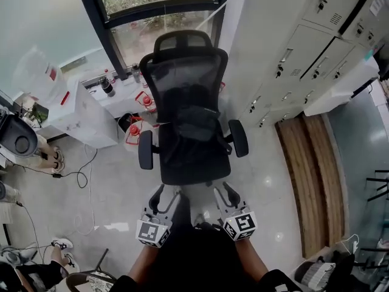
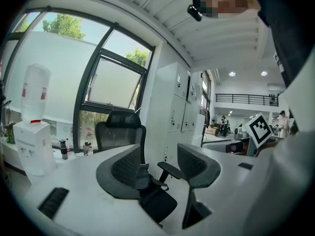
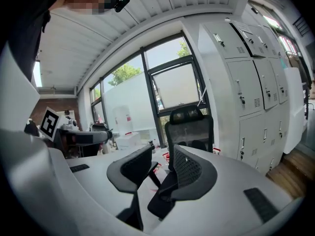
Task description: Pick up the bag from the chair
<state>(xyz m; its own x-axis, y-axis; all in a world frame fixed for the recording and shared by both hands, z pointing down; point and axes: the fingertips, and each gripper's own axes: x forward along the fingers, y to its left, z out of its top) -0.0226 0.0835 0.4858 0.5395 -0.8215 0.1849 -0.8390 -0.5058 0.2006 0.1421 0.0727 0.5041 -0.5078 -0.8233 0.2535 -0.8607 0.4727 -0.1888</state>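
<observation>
A black mesh office chair (image 1: 188,102) stands in front of me, facing me. A dark bag (image 1: 197,125) lies on its seat, leaning against the backrest. Both grippers hover just short of the seat's front edge, apart from the chair. My left gripper (image 1: 165,194) is open with nothing between its jaws. My right gripper (image 1: 223,193) is open and empty too. In the left gripper view the chair (image 2: 120,132) shows past the open gripper (image 2: 160,173), with the greyish bag (image 2: 142,175) on the seat. In the right gripper view the chair (image 3: 189,127) stands behind the open gripper (image 3: 162,173); there the bag is hidden.
White lockers (image 1: 298,47) line the right side, with a wooden bench (image 1: 310,175) below them. A window (image 1: 158,17) is behind the chair. A white counter (image 1: 79,114), red items (image 1: 137,129) and cables (image 1: 85,175) lie left of it. A water dispenser (image 2: 32,127) stands by the window.
</observation>
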